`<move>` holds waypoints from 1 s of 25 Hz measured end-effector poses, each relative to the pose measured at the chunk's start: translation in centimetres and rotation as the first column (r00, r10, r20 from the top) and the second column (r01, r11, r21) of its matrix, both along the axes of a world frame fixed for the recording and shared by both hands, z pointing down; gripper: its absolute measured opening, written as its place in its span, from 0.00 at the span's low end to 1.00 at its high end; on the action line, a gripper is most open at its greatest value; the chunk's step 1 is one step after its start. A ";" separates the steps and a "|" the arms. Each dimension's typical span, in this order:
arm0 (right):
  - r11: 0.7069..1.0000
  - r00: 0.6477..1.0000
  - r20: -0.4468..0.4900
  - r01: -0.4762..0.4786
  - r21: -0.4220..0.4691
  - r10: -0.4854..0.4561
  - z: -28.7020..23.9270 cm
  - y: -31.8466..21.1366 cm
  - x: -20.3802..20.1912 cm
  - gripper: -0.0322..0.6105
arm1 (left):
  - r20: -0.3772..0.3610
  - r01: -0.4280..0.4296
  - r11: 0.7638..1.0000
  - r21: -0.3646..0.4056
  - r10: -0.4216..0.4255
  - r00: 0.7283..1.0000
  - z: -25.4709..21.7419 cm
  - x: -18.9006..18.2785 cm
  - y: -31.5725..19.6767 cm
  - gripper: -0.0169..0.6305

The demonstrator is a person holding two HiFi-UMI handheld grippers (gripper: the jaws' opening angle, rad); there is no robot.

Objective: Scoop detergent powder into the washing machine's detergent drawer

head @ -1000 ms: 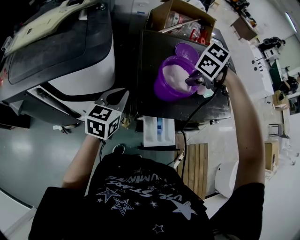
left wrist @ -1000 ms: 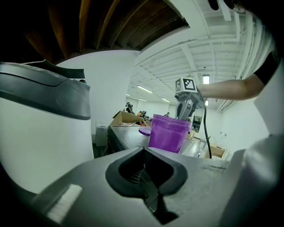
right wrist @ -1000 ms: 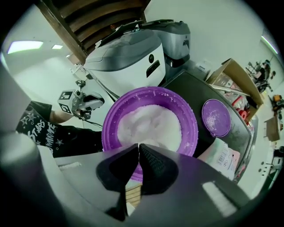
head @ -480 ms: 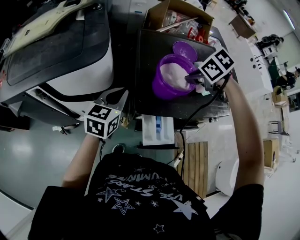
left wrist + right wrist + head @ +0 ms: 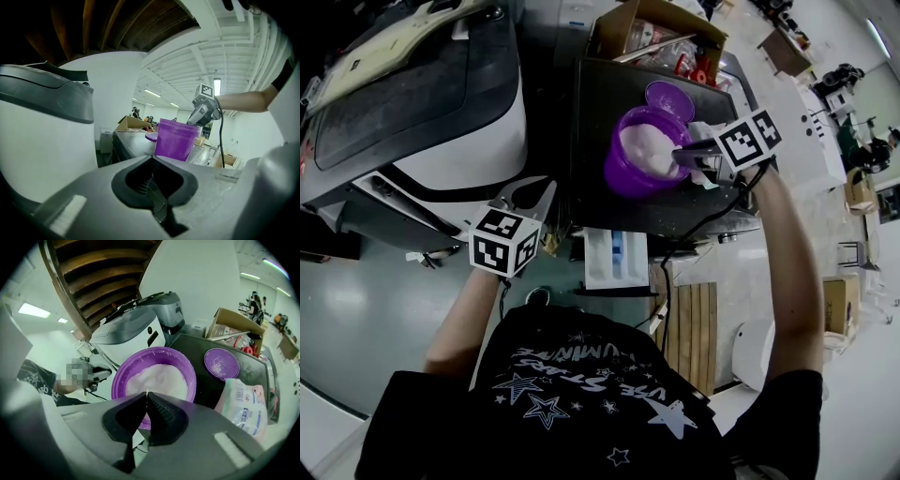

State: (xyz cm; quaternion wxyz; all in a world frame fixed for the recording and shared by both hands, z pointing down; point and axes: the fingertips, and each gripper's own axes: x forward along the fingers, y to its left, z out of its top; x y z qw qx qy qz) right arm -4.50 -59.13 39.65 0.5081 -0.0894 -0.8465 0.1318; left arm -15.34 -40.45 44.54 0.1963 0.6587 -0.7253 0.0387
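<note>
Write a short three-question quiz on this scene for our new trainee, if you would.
1. True or false: the tub holds white powder.
2. Where does the lid lie? A) on the tub B) beside the tub, on the washer C) under the tub
3. Fill in: the left gripper has its jaws ____ (open or shut).
Key: 1 true; 2 B; 3 shut.
</note>
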 end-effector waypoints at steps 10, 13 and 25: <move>0.967 0.965 0.152 -0.189 -0.169 0.215 -0.7 -0.3 0.0 0.10 | 0.004 -0.012 1.000 -0.011 0.012 1.000 0.1 0.9 -0.1 0.03; 0.955 0.944 0.199 -0.227 -0.189 0.264 -1.0 -0.5 0.2 0.10 | 0.006 -0.013 1.000 -0.014 0.013 1.000 0.1 1.1 -0.2 0.03; 0.843 0.774 0.367 -0.385 -0.376 0.517 -2.9 -1.4 0.8 0.10 | 0.012 0.005 1.000 -0.022 -0.004 1.000 0.0 2.0 0.0 0.03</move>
